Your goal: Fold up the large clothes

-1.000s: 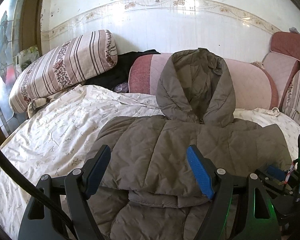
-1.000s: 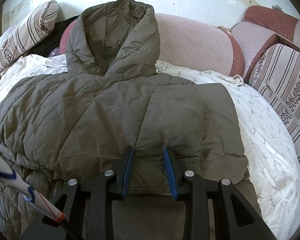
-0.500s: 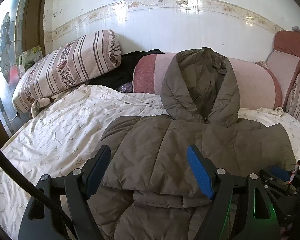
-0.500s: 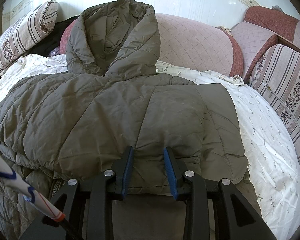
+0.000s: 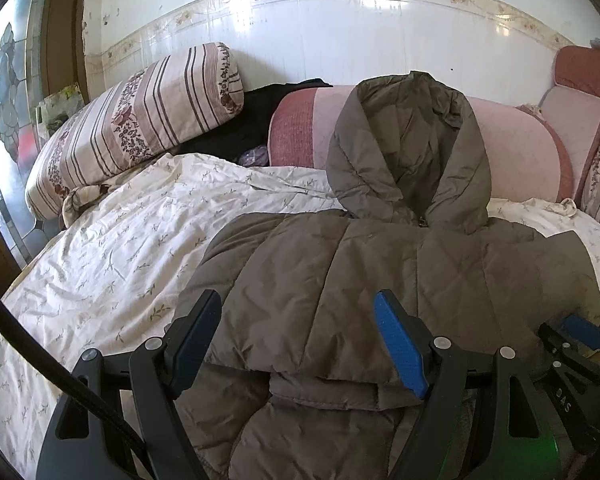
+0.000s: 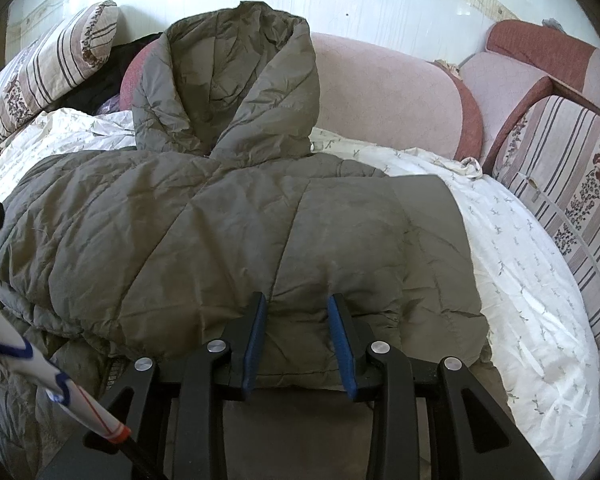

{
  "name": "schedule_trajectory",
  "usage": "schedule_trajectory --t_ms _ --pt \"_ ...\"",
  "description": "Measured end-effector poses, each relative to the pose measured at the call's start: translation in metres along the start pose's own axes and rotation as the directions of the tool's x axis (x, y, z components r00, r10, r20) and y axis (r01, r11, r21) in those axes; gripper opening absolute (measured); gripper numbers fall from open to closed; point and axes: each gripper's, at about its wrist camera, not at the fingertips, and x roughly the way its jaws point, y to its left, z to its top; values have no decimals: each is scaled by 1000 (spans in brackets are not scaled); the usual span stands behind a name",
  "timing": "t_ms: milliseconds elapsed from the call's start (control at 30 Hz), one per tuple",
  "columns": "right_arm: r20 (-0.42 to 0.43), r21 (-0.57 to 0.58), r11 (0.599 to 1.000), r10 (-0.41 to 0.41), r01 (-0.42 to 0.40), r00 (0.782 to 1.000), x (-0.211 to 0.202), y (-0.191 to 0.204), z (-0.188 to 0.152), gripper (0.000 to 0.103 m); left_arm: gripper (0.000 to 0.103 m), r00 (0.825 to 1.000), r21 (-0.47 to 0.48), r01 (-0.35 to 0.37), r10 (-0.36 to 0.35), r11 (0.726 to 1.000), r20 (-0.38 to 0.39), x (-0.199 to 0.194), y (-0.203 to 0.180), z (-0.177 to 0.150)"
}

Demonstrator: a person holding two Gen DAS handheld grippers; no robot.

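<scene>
Floral bedsheet (image 5: 100,272) as work surface, spread under and beyond both tongs. Nearest, right gripper (image 6: 297,304) on near folded edge of olive puffer jacket (image 6: 180,232): jaws easing apart right now, fold of fabric between the pads, puckers still radiating from the pad tips, so grip loosening but not yet let go. Left gripper (image 5: 296,304) released, jaws wide, hovering over the jacket's near left fold, nothing pinched. Beyond both tongs, jacket lying flat across the sheet, sides already turned in, top panel folded over lower layers stacked just under the left tongs. Same lie as a second ago, no shift in the cloth; only change is the right jaws starting to part. Likely meaning: this fold judged placed, right hand about to leave it, next fold probably the hood. Farther ahead, hood (image 6: 228,80) not folded, propped upright against pink bolster (image 6: 380,92). Far left of the tongs, striped pillow (image 5: 140,120) with a dark garment (image 5: 252,120) beside it; far right, striped cushion (image 6: 560,184). Tiled wall (image 5: 340,28) at the back. Risk: puffy fill springing the fold back open once released.
</scene>
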Motion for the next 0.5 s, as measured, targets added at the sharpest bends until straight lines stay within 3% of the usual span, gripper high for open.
schedule_trajectory --t_ms 333,500 --pt "59 -65 998 0 4 998 -19 12 2 39 78 1000 7 -4 4 1000 -7 3 -1 -1" --pt "76 -46 998 37 -34 996 -31 11 7 39 78 999 1 1 -1 1000 -32 7 2 -1"
